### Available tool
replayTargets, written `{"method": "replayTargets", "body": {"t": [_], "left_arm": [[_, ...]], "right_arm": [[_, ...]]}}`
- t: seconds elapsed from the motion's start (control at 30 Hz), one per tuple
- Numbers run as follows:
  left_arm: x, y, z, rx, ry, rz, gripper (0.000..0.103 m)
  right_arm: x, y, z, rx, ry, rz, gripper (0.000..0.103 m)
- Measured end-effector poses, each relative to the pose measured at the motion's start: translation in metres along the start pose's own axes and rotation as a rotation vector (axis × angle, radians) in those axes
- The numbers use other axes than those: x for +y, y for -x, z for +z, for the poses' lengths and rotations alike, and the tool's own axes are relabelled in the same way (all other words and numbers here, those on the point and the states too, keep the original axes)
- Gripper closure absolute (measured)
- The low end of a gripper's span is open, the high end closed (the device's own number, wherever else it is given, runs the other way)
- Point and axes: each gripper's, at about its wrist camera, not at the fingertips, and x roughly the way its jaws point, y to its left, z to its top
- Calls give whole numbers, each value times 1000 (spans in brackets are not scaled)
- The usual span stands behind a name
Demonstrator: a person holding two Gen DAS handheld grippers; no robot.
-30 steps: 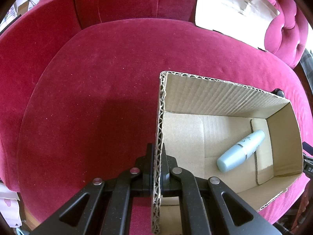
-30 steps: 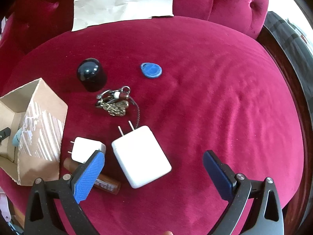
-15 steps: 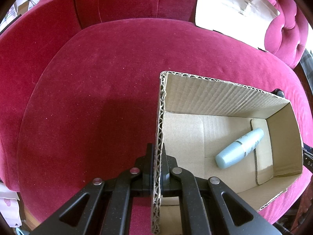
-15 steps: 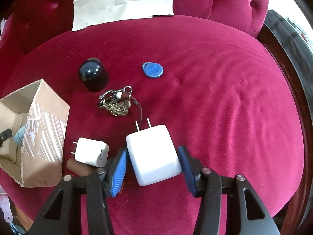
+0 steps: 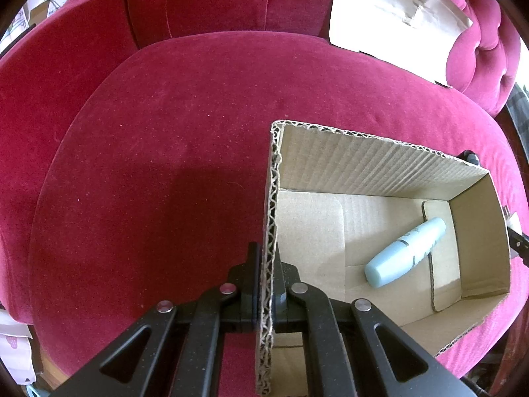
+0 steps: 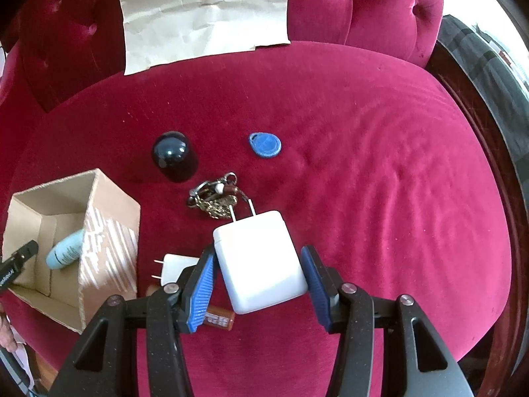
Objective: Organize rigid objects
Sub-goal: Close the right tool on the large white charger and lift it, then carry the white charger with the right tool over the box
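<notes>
My left gripper (image 5: 267, 284) is shut on the near wall of an open cardboard box (image 5: 363, 162) on the red velvet seat. A light blue tube (image 5: 405, 253) lies inside the box, also seen in the right wrist view (image 6: 64, 249). My right gripper (image 6: 258, 284) is shut on a large white charger (image 6: 259, 261), prongs pointing away, lifted a little off the seat. The box (image 6: 109, 231) stands to its left.
On the seat lie a small white charger (image 6: 175, 268), a brown tube (image 6: 216, 319) under the left finger, a key bunch (image 6: 215, 197), a dark dome-shaped object (image 6: 173, 155) and a blue key fob (image 6: 264, 144). Crumpled paper (image 6: 205, 13) leans on the backrest.
My right gripper closed from wide open onto the large white charger and raised it slightly. The left gripper and box stayed still; the blue tube shifted a little inside the box.
</notes>
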Motion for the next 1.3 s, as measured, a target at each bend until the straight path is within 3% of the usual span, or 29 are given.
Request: {"method": "replayTargets", "body": {"t": [0.33, 0.9, 1.0, 1.07, 1.3], "left_arm": [[2, 1, -1, 0, -2, -3, 99], [1, -1, 4, 2, -8, -10, 99], [1, -1, 4, 2, -9, -11, 99], [1, -1, 4, 2, -10, -11, 99], [2, -1, 4, 3, -7, -9, 100]], "right_arm": [[15, 23, 6, -46, -36, 8, 48], [74, 53, 16, -119, 37, 63, 48], [81, 55, 17, -118, 38, 80, 49], [87, 56, 17, -113, 41, 89, 56], [105, 56, 16, -130, 62, 75, 56]]}}
